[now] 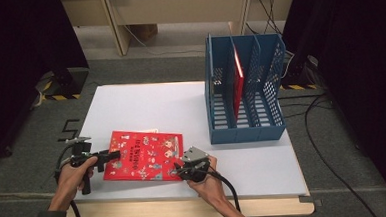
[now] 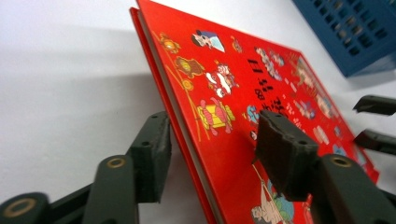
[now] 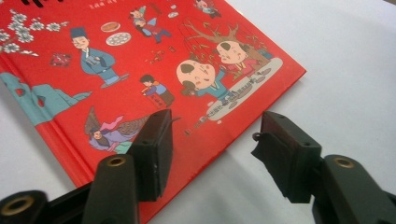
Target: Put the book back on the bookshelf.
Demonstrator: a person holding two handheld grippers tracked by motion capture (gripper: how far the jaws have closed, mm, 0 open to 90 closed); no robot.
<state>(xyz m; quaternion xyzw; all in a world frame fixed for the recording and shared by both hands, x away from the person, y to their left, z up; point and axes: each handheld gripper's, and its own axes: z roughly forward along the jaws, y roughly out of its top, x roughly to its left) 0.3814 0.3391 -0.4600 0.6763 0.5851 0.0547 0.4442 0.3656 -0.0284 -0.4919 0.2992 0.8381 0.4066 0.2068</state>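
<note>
Jaws of the left gripper [image 2: 212, 154] straddle the lifted edge of a red hardcover picture book [image 2: 243, 107], pads apart from it, in the left gripper view. From the right gripper view, the right gripper [image 3: 212, 149] stands released over the book's corner. High view: book near the white tabletop's [image 1: 145, 103] front edge, blue slotted file rack [image 1: 245, 85] at the right edge.

A book [image 1: 146, 155] is lying flat on the table [image 1: 146, 106] in front of you. Your left gripper [image 1: 112, 156] is sitting at its left edge, your right gripper [image 1: 180, 170] at its near right corner. A file rack [image 1: 245, 126] is standing behind, to the right.
</note>
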